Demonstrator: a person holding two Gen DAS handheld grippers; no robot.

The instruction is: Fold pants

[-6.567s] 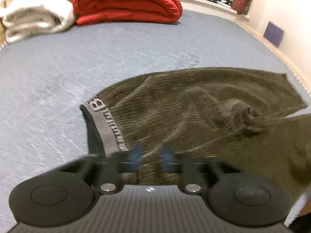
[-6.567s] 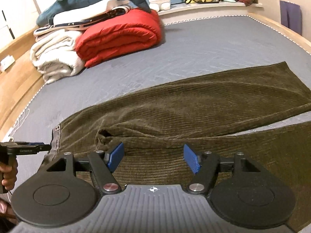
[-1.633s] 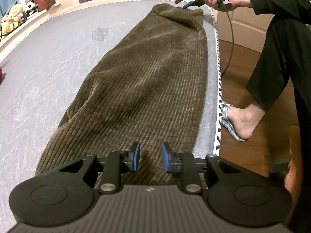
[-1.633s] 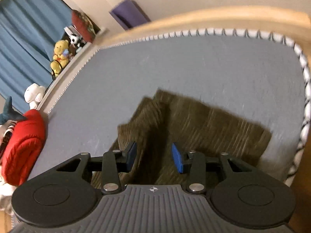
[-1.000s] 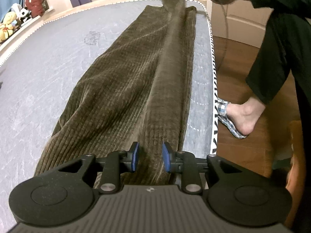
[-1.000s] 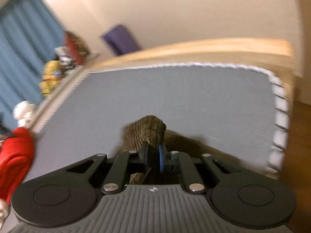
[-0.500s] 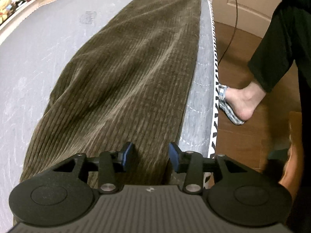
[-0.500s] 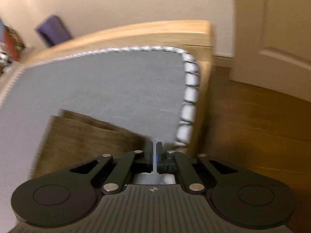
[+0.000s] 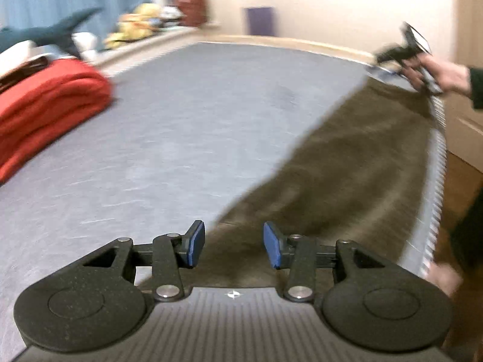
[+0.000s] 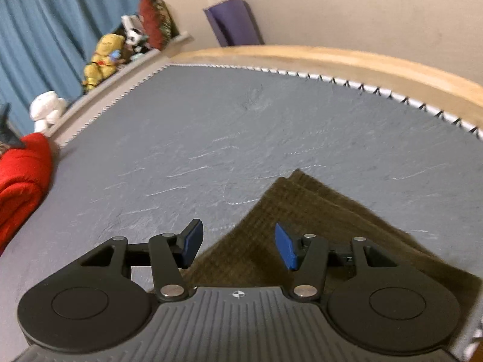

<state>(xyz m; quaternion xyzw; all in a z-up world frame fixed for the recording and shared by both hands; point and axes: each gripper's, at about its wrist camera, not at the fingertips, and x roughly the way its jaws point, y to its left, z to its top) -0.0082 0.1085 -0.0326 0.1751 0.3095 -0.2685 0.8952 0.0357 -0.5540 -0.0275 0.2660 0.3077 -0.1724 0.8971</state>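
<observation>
Both jaws stand wide, holding nothing: left gripper (image 9: 232, 242) over one end of the pants (image 9: 347, 166), right gripper (image 10: 238, 246) over the far end. Pants lie lengthwise-folded along the bed (image 9: 187, 126) edge. Next, likely pinch an end for the crosswise fold.

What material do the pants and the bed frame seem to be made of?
Pants: probably corduroy, matte olive-brown; fine parallel ribs show in the right wrist view. Bed frame: looks like light wood with a smooth finish; the pale tan colour suggests it, but no grain is clear.
</observation>
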